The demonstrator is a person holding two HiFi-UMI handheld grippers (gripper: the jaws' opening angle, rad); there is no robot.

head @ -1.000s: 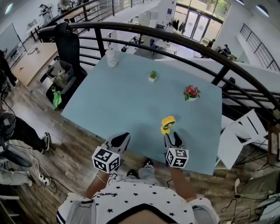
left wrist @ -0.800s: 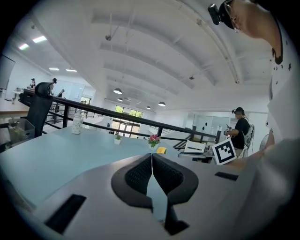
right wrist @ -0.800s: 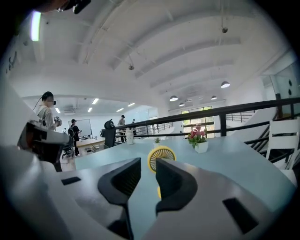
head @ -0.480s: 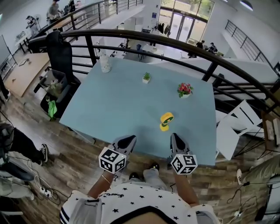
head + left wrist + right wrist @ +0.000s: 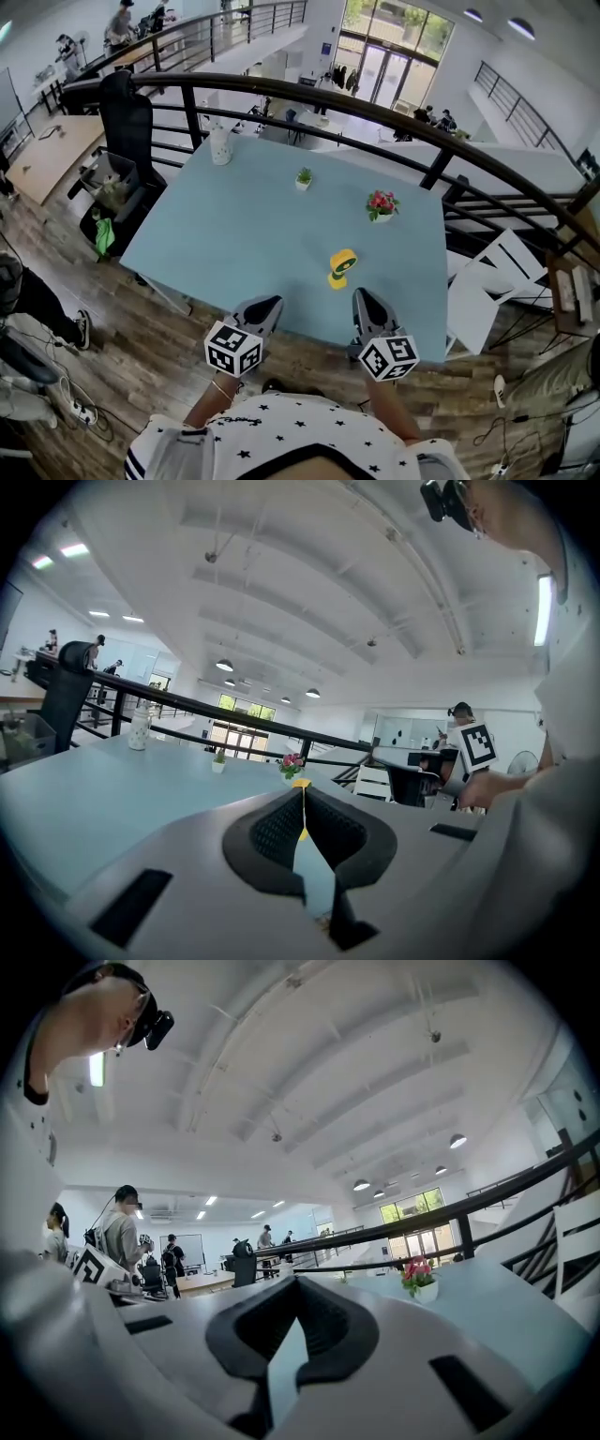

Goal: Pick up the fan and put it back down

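Fingers (image 5: 272,829) of left gripper (image 5: 303,799) together, hiding most of fan (image 5: 300,783).

Left tongs (image 5: 302,808) hide most of the fan (image 5: 301,783).

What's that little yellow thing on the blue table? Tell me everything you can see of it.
It's a small yellow fan, plastic-looking: a round ring head with a dark middle on a short yellow foot. It stands on the light blue table, near its front edge. Nothing touches it.
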